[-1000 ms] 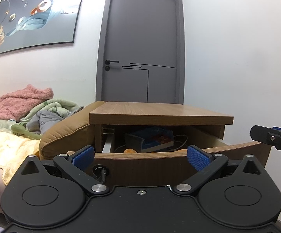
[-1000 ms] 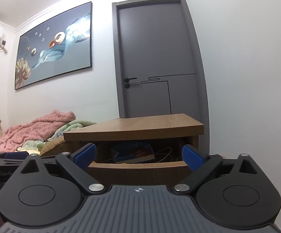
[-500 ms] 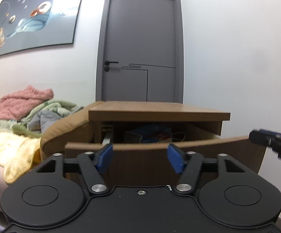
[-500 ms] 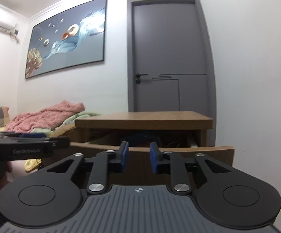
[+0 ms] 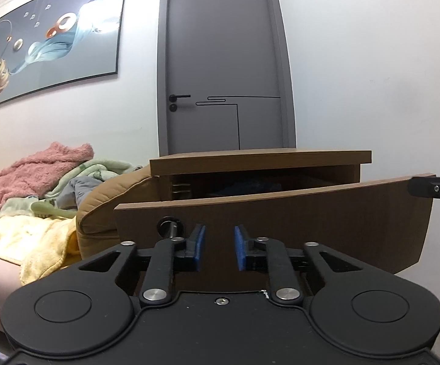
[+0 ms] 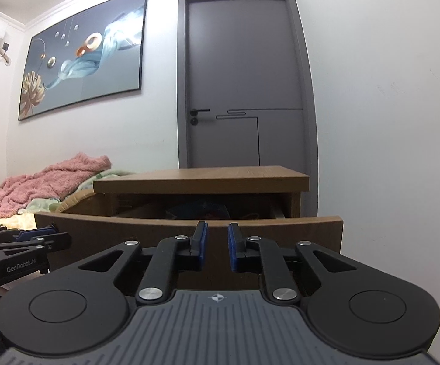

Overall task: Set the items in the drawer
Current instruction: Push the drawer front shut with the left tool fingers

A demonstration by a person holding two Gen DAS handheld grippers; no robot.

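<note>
With the drawer (image 5: 274,213) open and holding items, both the left gripper (image 5: 219,248) and right gripper (image 6: 216,243) (narrowed, pinching nothing) face its front; pushing shut looks next.

"GenRobot.AI" is printed on the left tongs (image 6: 49,235)

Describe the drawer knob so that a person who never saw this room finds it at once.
Start at the grey door; in front of it stands a wooden nightstand with its drawer pulled open. On the left part of the drawer's front panel sits the knob, small, round and dark, the only fitting on that plain wood.
</note>
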